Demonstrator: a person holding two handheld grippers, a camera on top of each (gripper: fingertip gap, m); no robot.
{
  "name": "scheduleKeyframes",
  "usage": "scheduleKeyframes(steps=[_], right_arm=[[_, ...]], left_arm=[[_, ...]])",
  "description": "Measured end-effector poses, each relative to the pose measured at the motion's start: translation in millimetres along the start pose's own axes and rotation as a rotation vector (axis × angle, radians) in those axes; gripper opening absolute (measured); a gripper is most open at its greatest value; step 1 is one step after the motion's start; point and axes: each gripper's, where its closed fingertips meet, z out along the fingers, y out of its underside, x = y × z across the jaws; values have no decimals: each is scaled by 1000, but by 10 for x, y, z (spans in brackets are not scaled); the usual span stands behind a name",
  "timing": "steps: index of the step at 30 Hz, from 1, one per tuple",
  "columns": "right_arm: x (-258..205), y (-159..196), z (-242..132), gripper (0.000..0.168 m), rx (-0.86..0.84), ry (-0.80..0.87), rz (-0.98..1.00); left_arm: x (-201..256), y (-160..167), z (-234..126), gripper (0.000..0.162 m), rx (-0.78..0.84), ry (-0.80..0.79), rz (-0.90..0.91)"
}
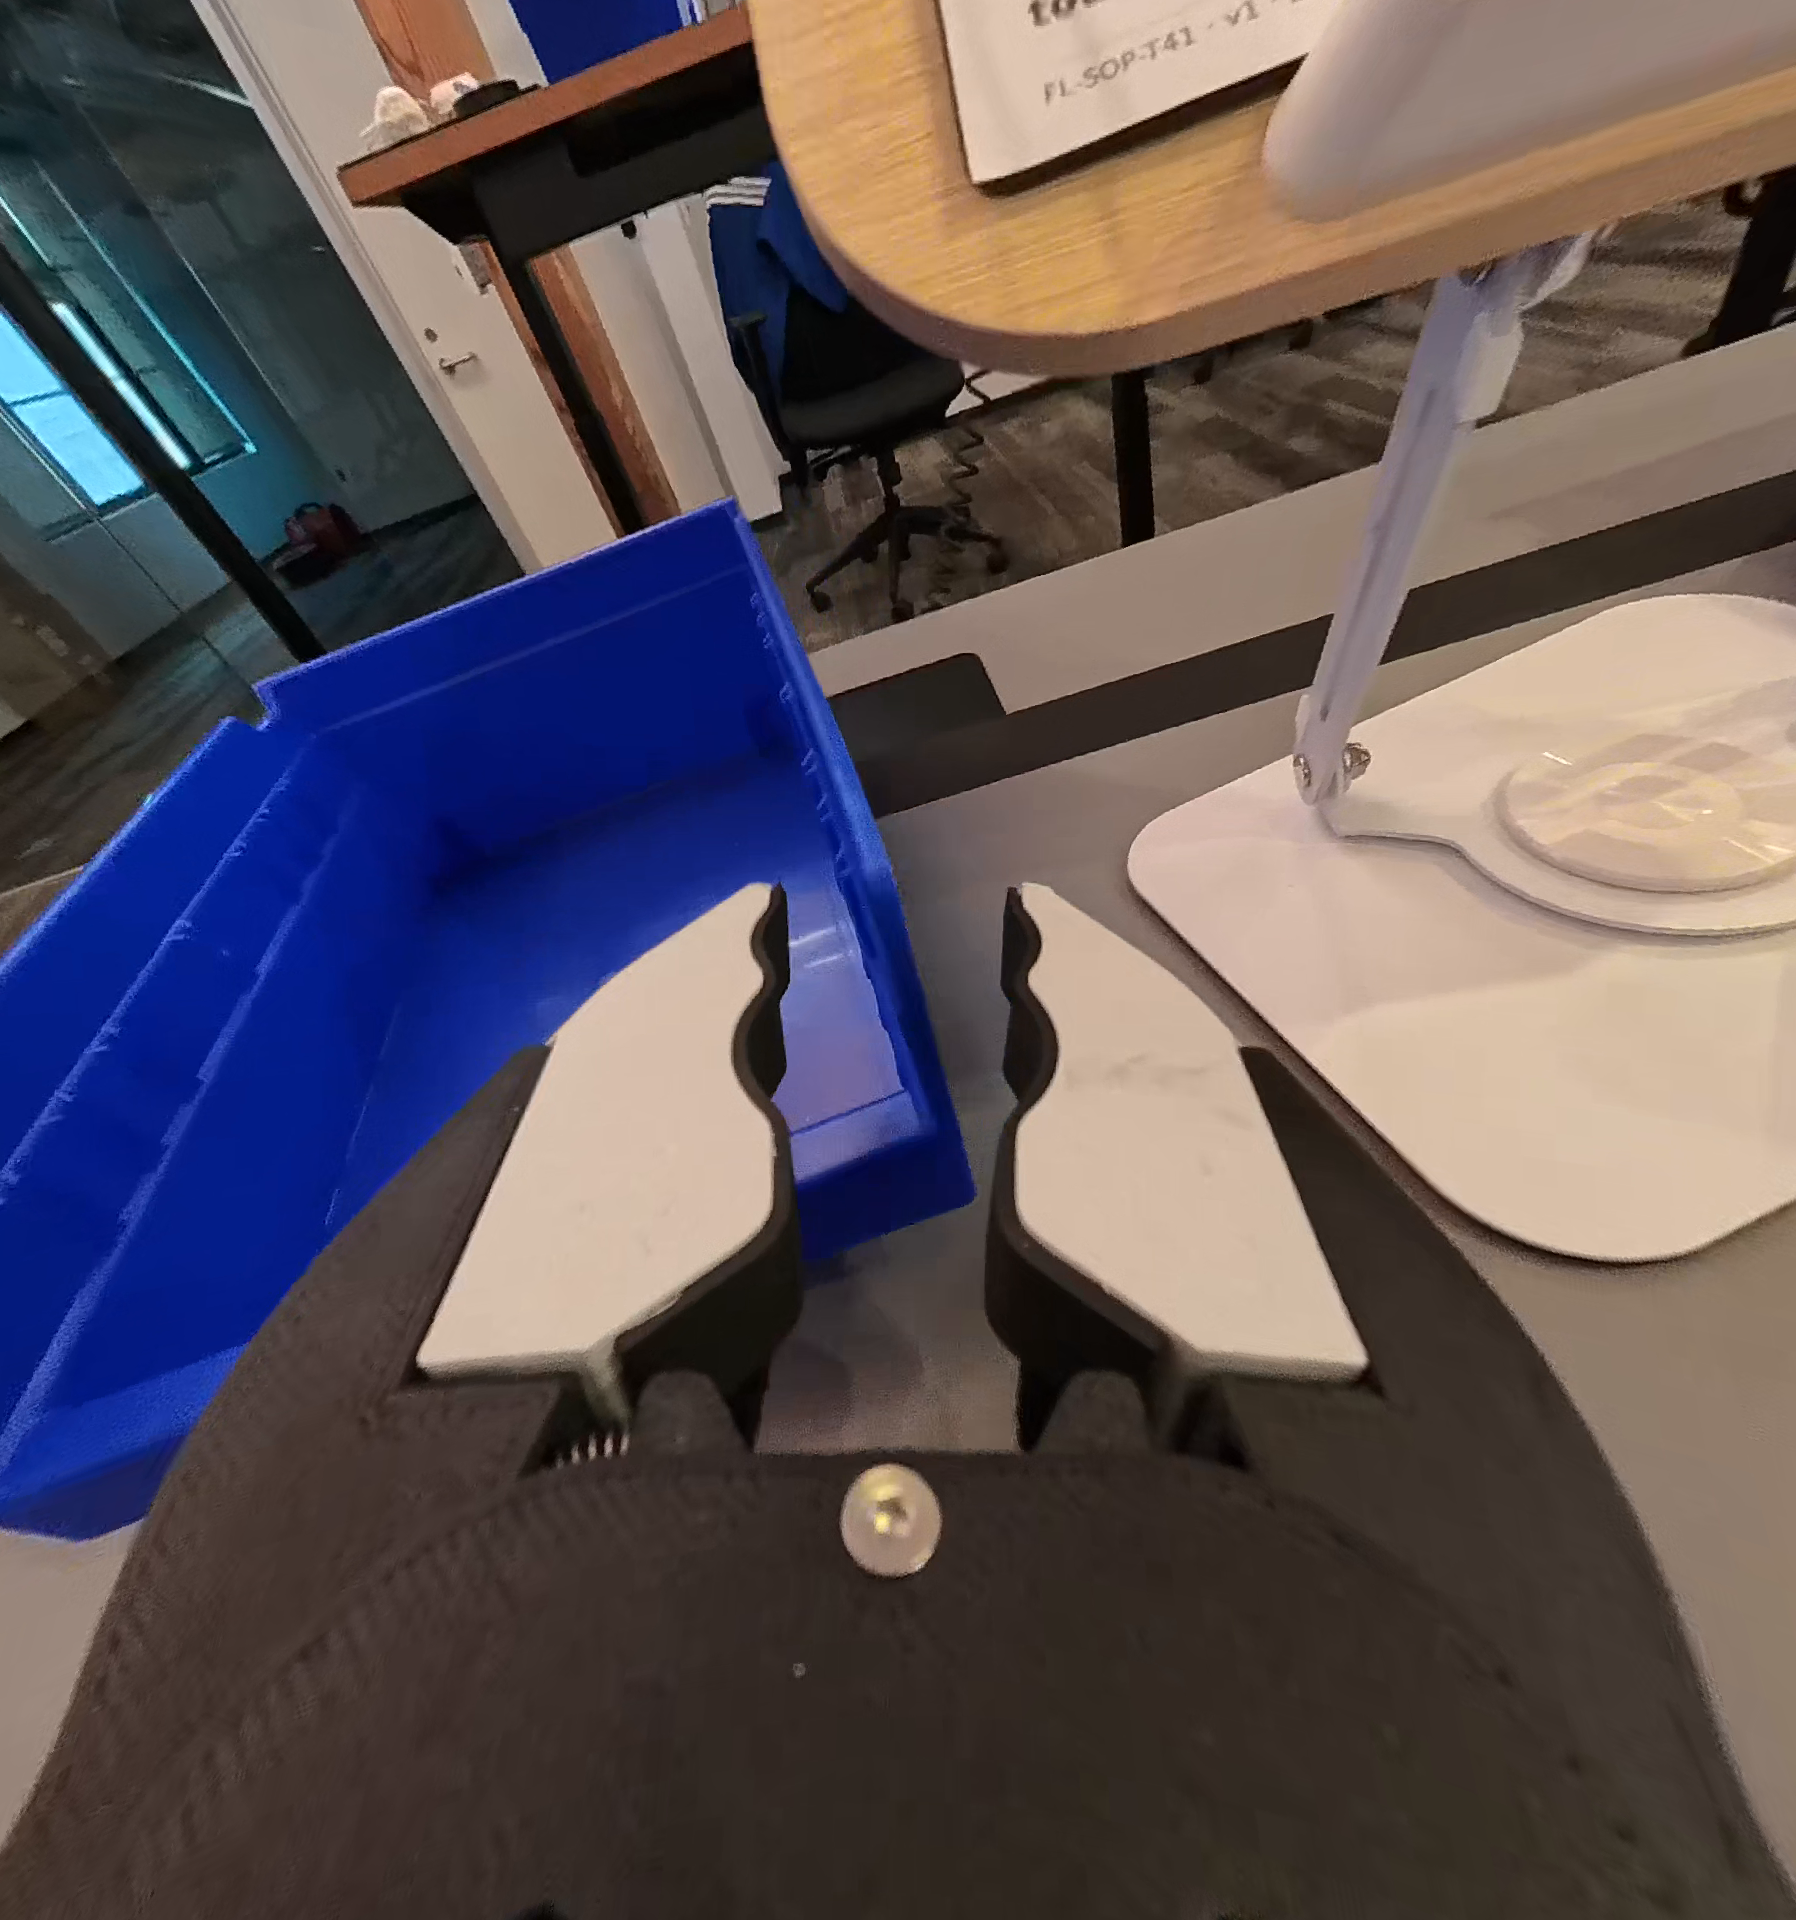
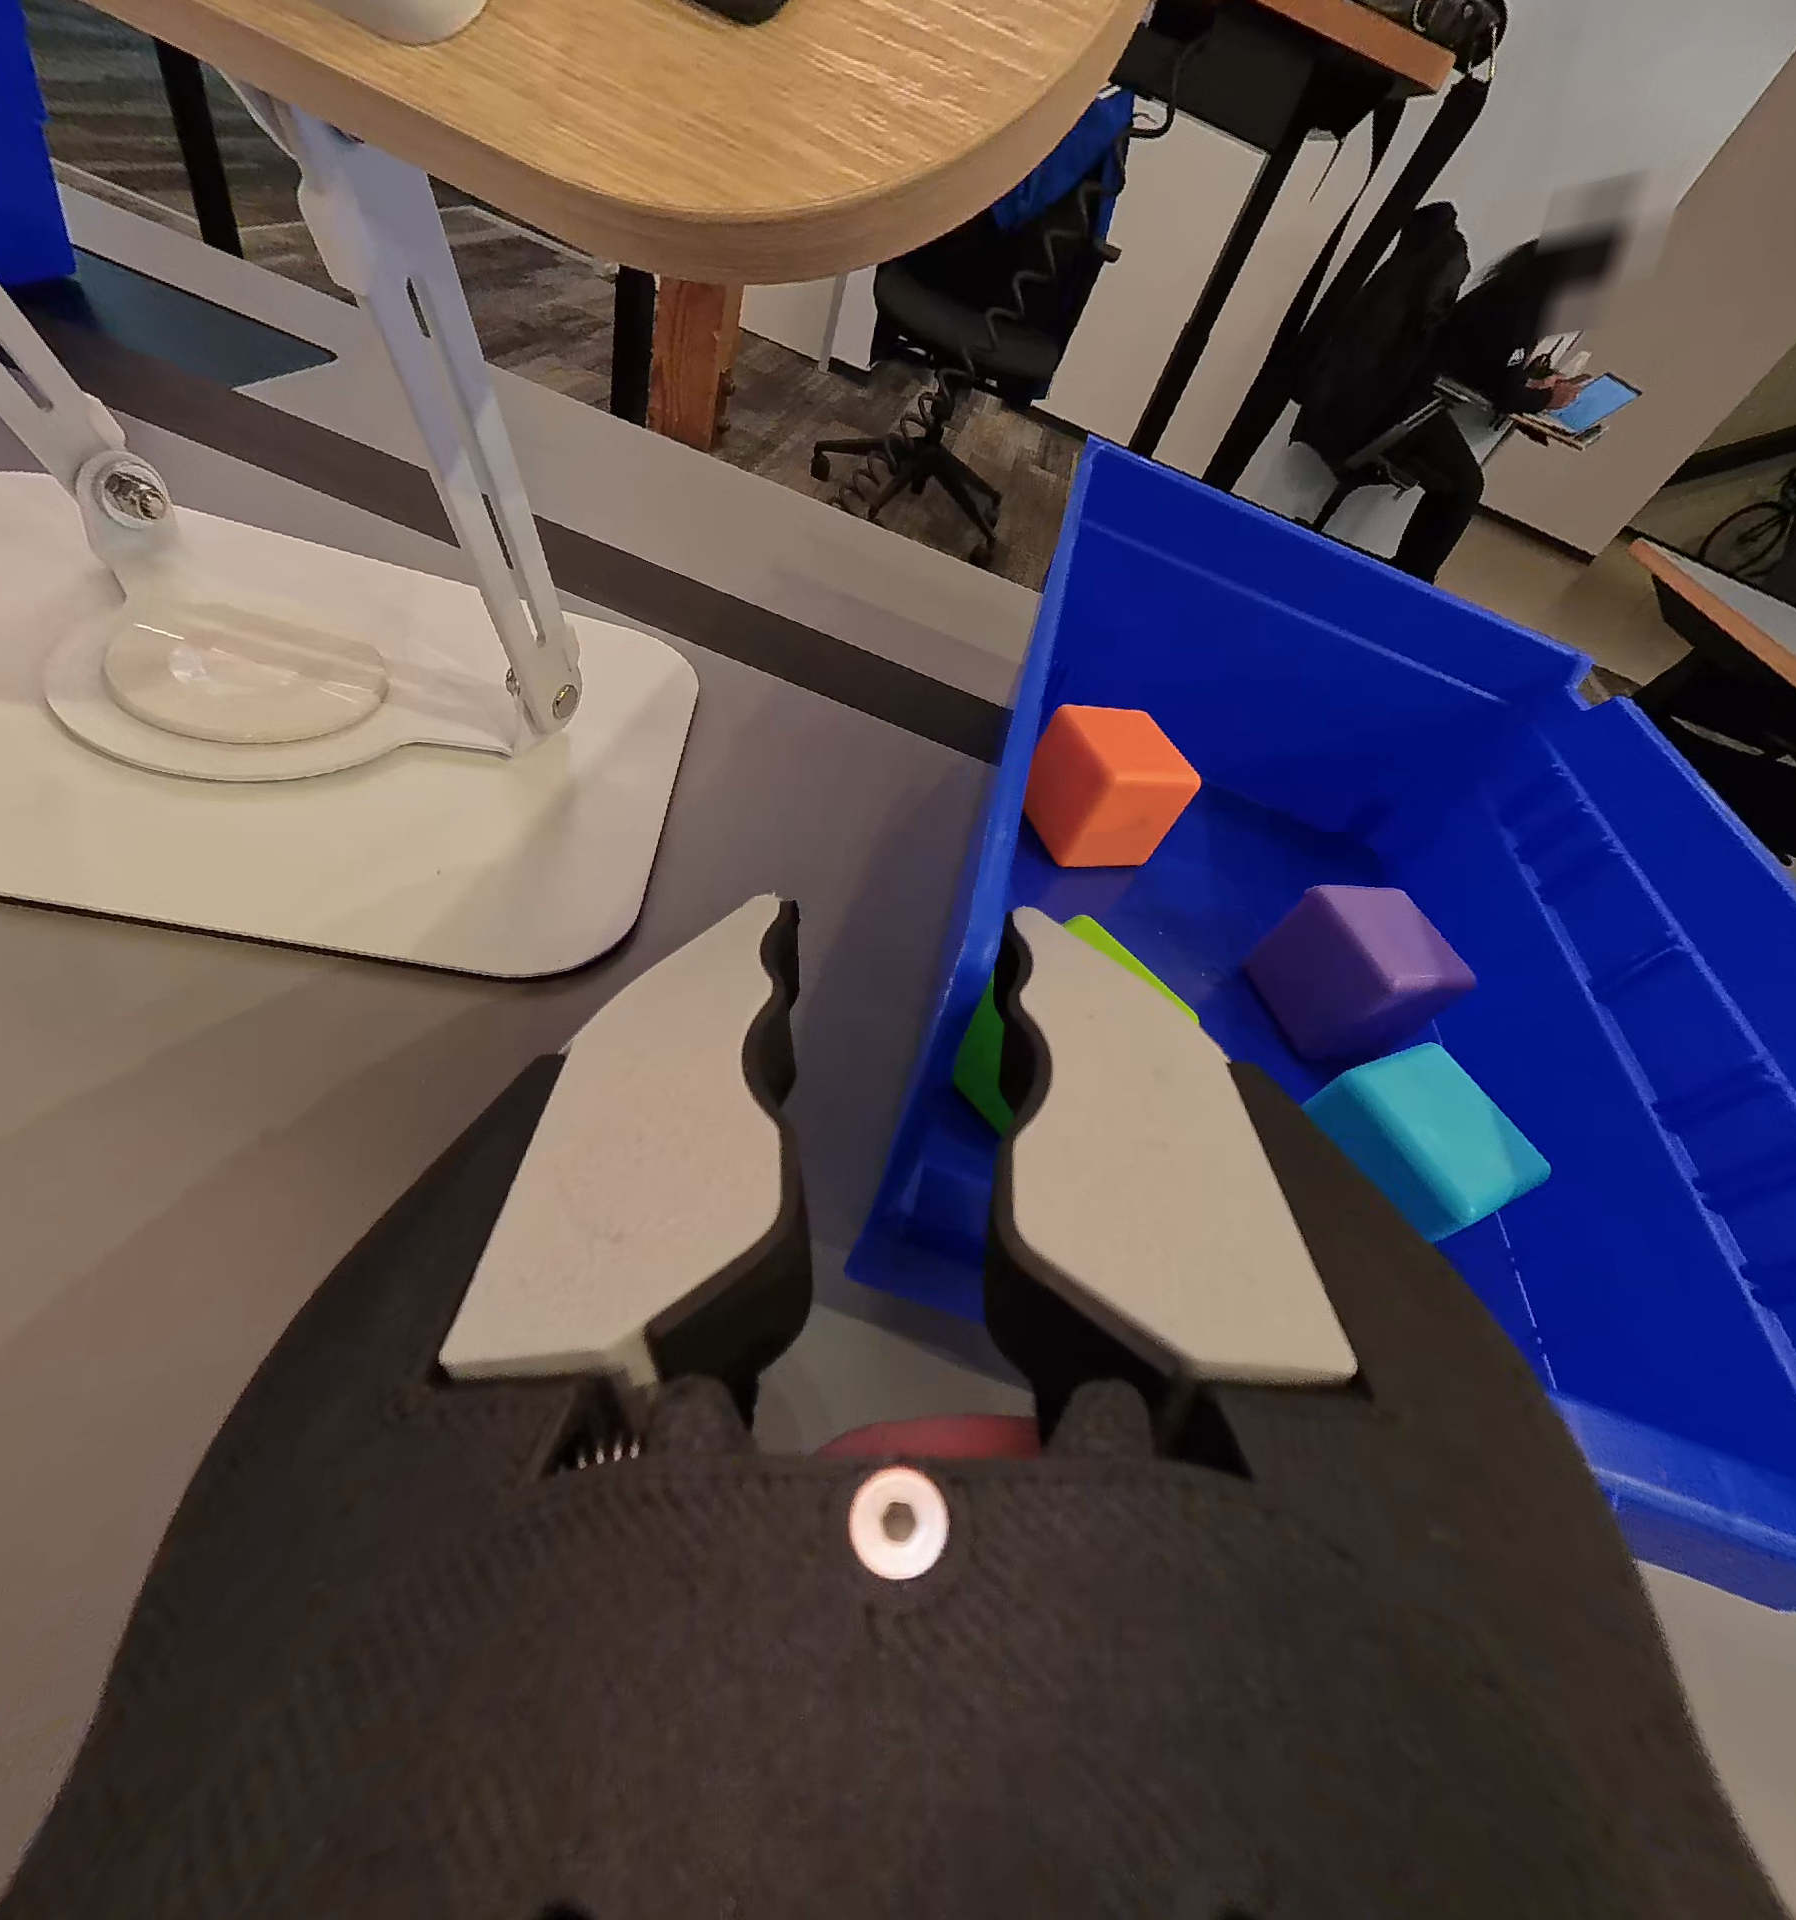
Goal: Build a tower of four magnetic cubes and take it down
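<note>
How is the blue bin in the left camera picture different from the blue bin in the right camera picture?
The left view's blue bin shows no cubes in its visible part; the right view's blue bin holds an orange cube, purple cube, teal cube and green cube. The first lies left of the white stand base, the second to its right. Both are open-topped blue plastic.

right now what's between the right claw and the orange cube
In the right wrist view, the blue bin's near wall stands between the right claw and the orange cube; no other cube lies between.
</note>
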Motion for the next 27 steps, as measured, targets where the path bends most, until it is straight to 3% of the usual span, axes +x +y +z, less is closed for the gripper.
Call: scheduleKeyframes(steps=[4, 7, 16, 27], right_arm=[[5, -3, 1, 36, 2, 2, 3], [5, -3, 4, 36, 2, 3, 2], [17, -10, -1, 34, 7, -2, 17], [86, -19, -46, 40, 16, -13, 49]], left_arm=[[-14, 10, 138, 28, -33, -42, 18], [-25, 32, 198, 9, -56, -49, 20], [-154, 56, 184, 4, -61, -70, -46], [-304, 164, -121, 2, -58, -24, -94]])
